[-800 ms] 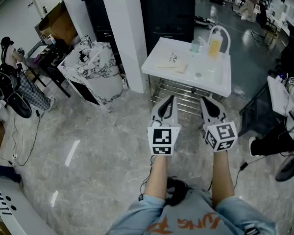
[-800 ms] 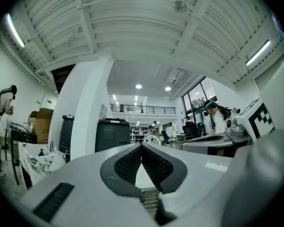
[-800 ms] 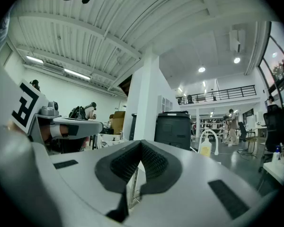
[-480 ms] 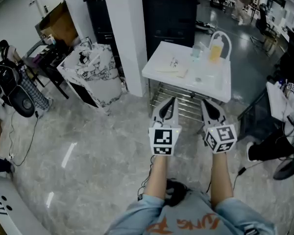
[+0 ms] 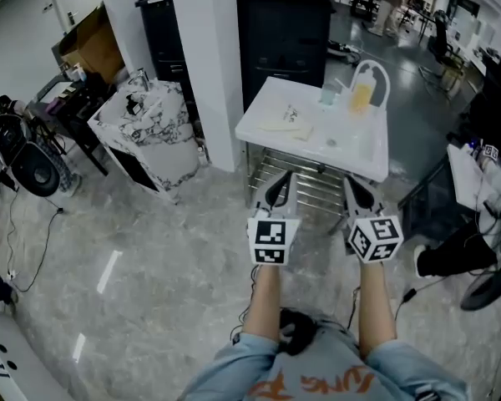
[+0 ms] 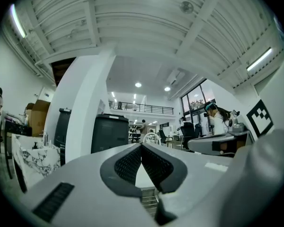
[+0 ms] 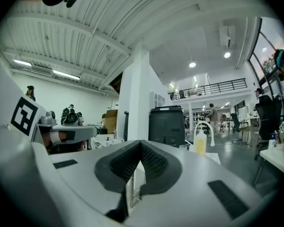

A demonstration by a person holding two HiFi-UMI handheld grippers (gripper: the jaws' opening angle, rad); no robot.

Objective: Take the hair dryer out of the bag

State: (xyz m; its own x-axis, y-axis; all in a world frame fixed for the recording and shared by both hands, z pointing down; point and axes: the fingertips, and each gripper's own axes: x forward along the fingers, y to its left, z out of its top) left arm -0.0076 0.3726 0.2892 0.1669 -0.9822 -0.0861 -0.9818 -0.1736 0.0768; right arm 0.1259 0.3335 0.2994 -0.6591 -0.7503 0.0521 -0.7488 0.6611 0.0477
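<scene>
White table stands just ahead of both grippers and bears a pale flat bag, a clear cup and a yellow bottle; the hair dryer itself cannot be made out. Left gripper and right gripper are held level, side by side, short of the table. Each has its jaws clenched together on nothing.

The person wears light-blue denim sleeves over a grey shirt with orange lettering. The left gripper and right gripper have pale grey, tapering shells with black ribbed pads. Each carries a white marker cube printed with black squares.
</scene>
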